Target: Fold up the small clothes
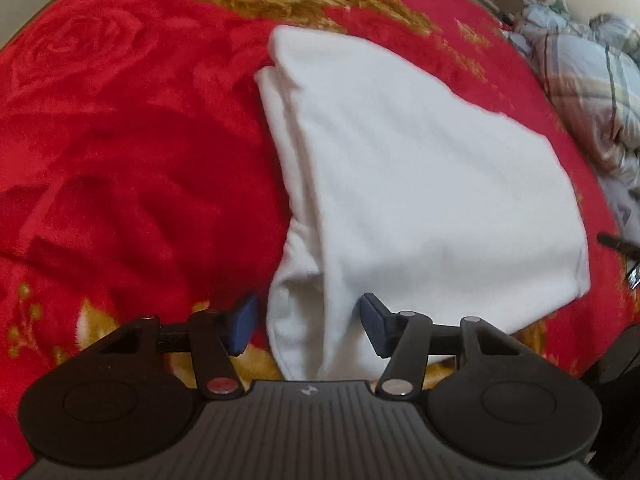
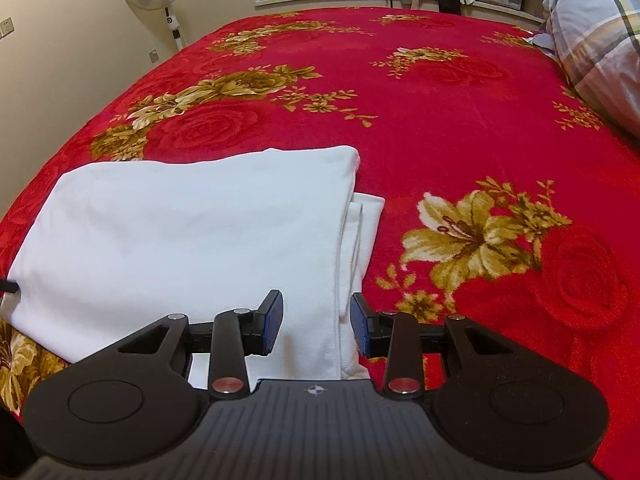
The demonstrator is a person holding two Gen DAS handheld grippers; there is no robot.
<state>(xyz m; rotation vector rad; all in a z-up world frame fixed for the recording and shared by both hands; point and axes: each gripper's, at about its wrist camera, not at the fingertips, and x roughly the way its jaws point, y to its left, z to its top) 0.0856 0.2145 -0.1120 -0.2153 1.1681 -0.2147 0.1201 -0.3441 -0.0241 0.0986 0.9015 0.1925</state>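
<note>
You have the white garment [image 2: 180, 240] folded into a layered stack on the near part of the red bed [image 2: 460, 120], its edges still uneven, with your left hand-held gripper [image 1: 308, 328] and right hand-held gripper [image 2: 316, 328] both parted astride its near corners, gripping nothing.

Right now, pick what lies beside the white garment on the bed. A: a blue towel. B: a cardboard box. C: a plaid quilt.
C: a plaid quilt lies bunched on the red floral blanket, off to the side of the folded white garment.
</note>
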